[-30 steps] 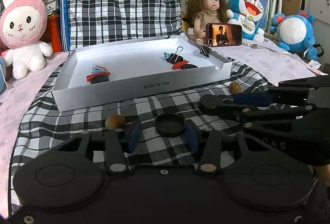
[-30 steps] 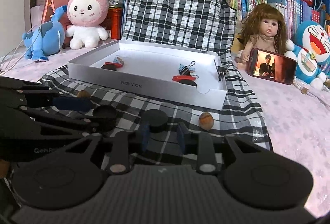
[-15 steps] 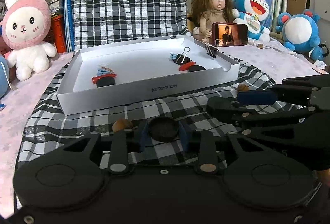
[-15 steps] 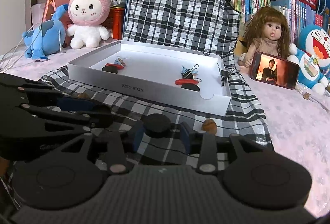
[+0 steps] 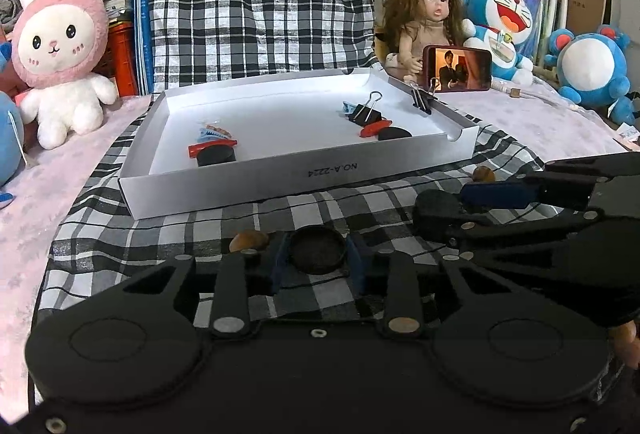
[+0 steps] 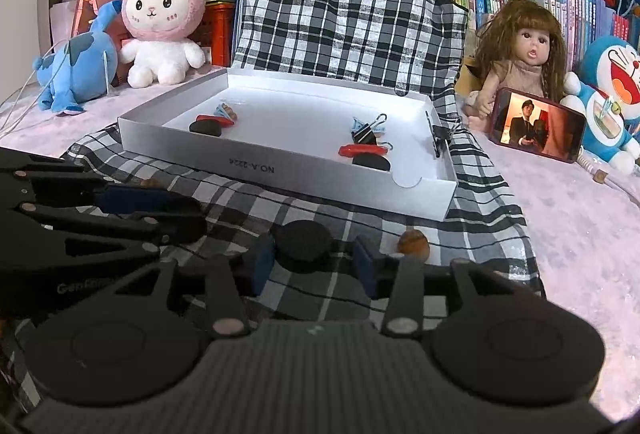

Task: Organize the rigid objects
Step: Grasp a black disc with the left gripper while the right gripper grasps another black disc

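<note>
A white shallow box (image 5: 248,182) (image 6: 280,170) sits on a checked cloth and holds two small piles of clips, red pieces and black discs. My left gripper (image 5: 318,262) is shut on a black round cap (image 5: 318,250) just above the cloth. A brown nut (image 5: 248,240) lies beside its left finger. My right gripper (image 6: 314,266) straddles another black disc (image 6: 302,240); its blue pads stand a little apart from it. A second brown nut (image 6: 414,242) lies by its right finger.
Plush toys, a doll (image 5: 426,26) and a phone (image 5: 458,68) playing video stand behind the box. A black binder clip (image 5: 420,100) grips the box's right rim. Books line the back. Each gripper shows at the side of the other's view.
My left gripper's fingers closed in on the black cap. My right gripper moved forward until the other black disc lay between its fingers.
</note>
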`<state>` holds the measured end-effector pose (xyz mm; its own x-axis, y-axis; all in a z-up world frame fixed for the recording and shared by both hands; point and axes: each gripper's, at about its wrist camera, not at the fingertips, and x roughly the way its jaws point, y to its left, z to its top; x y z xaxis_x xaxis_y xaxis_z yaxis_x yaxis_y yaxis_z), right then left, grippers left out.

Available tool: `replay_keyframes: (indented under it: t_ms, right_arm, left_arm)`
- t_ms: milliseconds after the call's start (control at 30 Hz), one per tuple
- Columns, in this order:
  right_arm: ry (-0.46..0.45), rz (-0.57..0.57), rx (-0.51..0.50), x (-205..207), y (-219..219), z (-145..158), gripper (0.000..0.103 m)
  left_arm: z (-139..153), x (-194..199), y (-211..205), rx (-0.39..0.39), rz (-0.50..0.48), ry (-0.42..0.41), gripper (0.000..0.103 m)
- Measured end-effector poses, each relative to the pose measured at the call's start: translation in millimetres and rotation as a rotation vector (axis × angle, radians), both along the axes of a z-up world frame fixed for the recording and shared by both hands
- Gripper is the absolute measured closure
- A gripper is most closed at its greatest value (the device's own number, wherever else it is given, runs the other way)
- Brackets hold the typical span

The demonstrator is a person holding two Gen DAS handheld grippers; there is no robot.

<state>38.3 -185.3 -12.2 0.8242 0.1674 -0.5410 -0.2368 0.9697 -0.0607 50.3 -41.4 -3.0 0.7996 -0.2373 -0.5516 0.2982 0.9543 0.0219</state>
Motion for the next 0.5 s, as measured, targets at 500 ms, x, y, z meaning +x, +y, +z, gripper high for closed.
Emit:
replay_keyframes:
  t_ms: [500]
  right_arm:
    - [-0.020,-0.005,0.031,-1.2,0.9,4.9,0.065]
  left_arm:
    - [3.5,0.5,0.6,-0.012,0.009,0.004,0.073]
